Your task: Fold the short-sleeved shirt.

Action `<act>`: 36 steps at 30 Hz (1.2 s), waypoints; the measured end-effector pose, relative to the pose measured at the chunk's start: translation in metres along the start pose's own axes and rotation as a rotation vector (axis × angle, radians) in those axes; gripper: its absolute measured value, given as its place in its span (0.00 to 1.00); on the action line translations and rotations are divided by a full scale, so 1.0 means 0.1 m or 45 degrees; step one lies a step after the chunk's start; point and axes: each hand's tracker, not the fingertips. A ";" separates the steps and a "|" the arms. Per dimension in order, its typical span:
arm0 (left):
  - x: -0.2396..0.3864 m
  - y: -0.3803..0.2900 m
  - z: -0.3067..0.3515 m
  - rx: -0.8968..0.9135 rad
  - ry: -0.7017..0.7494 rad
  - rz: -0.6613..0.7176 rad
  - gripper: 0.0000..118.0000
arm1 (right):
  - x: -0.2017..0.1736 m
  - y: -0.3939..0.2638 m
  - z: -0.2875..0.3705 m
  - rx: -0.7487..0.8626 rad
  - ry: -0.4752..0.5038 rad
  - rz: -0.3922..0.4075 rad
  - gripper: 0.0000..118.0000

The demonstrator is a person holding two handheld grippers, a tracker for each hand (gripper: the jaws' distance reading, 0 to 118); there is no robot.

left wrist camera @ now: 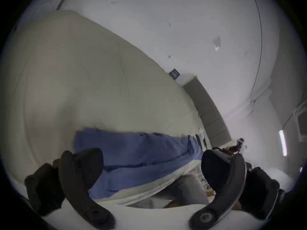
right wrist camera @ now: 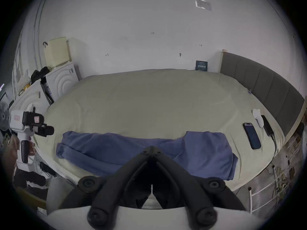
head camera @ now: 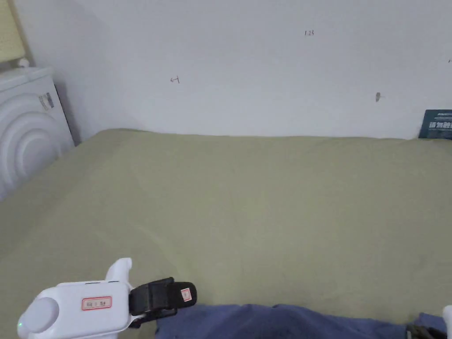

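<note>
A: Shirt (right wrist camera: 149, 149) first: blue, short-sleeved, lying along the near edge of the bed (right wrist camera: 149, 100), spread sideways with one sleeve end toward the left and the wider body toward the right. In the head view just its upper edge shows at the bottom of the picture.

B: And the claws?

A: Right gripper (right wrist camera: 151, 148), in its own view, has both jaws brought together to a point, tips meeting over the middle of the shirt. Whether any cloth is caught between them I cannot tell. Left gripper (left wrist camera: 150, 164), in its own view, has its jaws spread wide apart, the shirt visible in the gap between them, nothing held.

B: Where does the left one sit from outside?

A: In the head view its white body and black jaw end are at the lower left, just beside the shirt's left end. In the right gripper view it hangs off the bed's left side, with a hand (right wrist camera: 15, 148) around its handle.

B: Farther out?

A: On the olive sheet toward the right, well apart from the shirt, lies a phone (right wrist camera: 252, 138), and beyond it a white object (right wrist camera: 258, 120) and a second dark device (right wrist camera: 267, 125) with a cable. A grey padded headboard (right wrist camera: 265, 87) runs along that side. A white cabinet (head camera: 26, 128) stands to the left, and a small dark card (head camera: 437, 124) leans on the white wall (head camera: 265, 66) behind.
</note>
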 end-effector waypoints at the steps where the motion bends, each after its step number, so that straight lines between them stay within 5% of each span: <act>1: -0.13 0.02 0.06 -0.001 -0.005 0.039 1.00 | 0.01 0.01 -0.01 0.001 -0.005 0.001 0.01; 8: -0.70 -0.24 -0.26 -0.150 0.081 0.295 1.00 | 0.06 0.03 -0.04 -0.033 0.007 -0.034 0.01; 14: -0.78 -0.47 -0.34 -0.061 -0.117 0.501 1.00 | 0.07 0.00 -0.06 -0.063 0.043 -0.076 0.01; 15: -0.76 -0.48 -0.34 -0.060 -0.087 0.537 0.91 | 0.08 -0.01 -0.06 -0.072 0.053 -0.086 0.01; 17: -0.66 -0.50 -0.38 -0.059 -0.007 0.485 0.08 | 0.08 -0.05 -0.09 -0.089 0.070 -0.110 0.01; 19: -0.54 -0.46 -0.46 -0.113 0.164 0.300 0.06 | 0.10 -0.10 -0.10 -0.112 0.092 -0.140 0.01; 22: -0.38 -0.45 -0.46 -0.105 0.120 0.311 0.06 | 0.12 -0.13 -0.04 -0.126 0.101 -0.142 0.01; 24: -0.13 -0.36 -0.34 -0.015 0.193 0.157 0.06 | 0.16 -0.14 0.03 -0.125 0.096 -0.139 0.01; 28: 0.50 -0.15 -0.26 -0.048 0.036 -0.004 0.06 | 0.25 -0.11 0.15 -0.098 0.066 -0.139 0.01; 36: 1.81 -0.23 -1.06 -0.260 0.026 -0.339 0.06 | 0.45 -0.09 0.36 -0.048 0.042 -0.197 0.01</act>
